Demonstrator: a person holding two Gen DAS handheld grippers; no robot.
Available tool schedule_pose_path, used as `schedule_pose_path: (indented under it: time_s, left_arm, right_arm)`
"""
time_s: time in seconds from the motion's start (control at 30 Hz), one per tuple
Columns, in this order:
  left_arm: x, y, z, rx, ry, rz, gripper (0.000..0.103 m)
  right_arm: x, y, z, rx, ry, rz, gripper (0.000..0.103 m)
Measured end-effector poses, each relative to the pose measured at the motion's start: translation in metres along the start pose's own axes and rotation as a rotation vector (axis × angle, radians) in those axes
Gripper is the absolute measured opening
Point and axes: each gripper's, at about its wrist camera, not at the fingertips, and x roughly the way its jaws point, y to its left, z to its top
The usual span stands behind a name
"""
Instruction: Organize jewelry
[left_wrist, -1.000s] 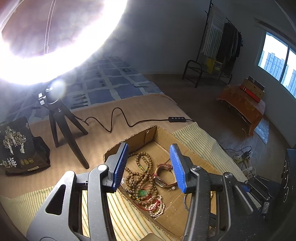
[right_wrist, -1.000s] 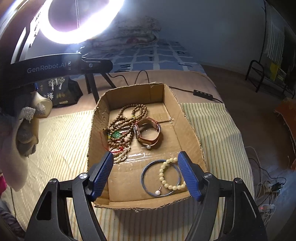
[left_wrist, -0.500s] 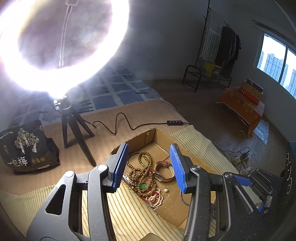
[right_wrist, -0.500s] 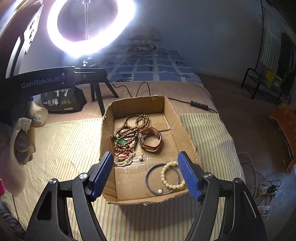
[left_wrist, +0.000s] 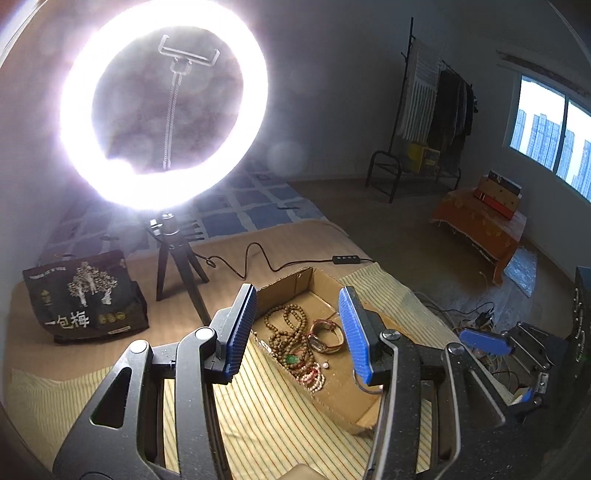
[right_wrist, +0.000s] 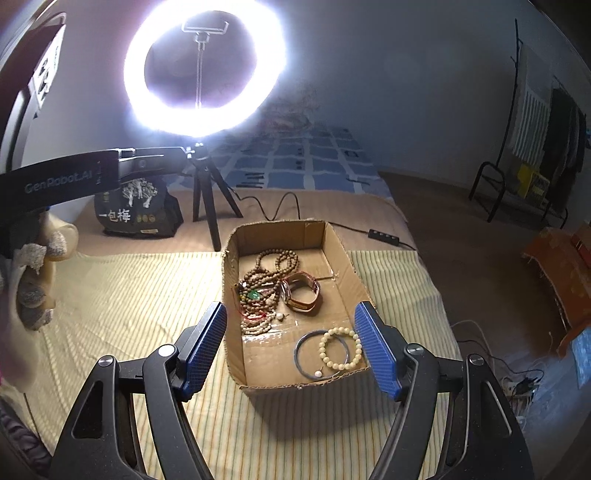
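An open cardboard box (right_wrist: 340, 240) lies on a striped mat and holds the jewelry. Inside are brown bead strands (right_wrist: 275, 264) with a green pendant (right_wrist: 253, 294), a brown-strapped watch (right_wrist: 301, 293), a blue bangle (right_wrist: 306, 356) and a cream bead bracelet (right_wrist: 340, 352). The box (left_wrist: 295, 282), beads (left_wrist: 291, 328) and watch (left_wrist: 325, 338) also show in the left wrist view. My left gripper (left_wrist: 297, 332) is open and empty, held above the box. My right gripper (right_wrist: 291, 347) is open and empty, above the box's near end.
A bright ring light (right_wrist: 205, 62) on a black tripod (right_wrist: 208, 199) stands behind the box, its cable (right_wrist: 291, 206) running right. A black printed bag (right_wrist: 136, 212) sits at the back left. The striped mat (right_wrist: 129, 302) ends at a floor drop on the right.
Both grippers have pulled up and back from the box, which now looks smaller and farther. The whole ring light has come into view. The jaws stayed open.
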Motion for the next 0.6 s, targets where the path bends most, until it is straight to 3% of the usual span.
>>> schedule_pose_path:
  time_s: [0.47,0.6]
  left_arm:
    - [-0.085,0.014,-0.03,-0.005,-0.047,0.036,0.048]
    - [-0.107,0.014,-0.042,0.008,-0.063,0.041,0.058]
  right_arm:
    - [-0.051,0.022,-0.013,0.006,-0.076,-0.011,0.072]
    - [-0.064,0.026,-0.017,0.008,-0.104,-0.022,0.072]
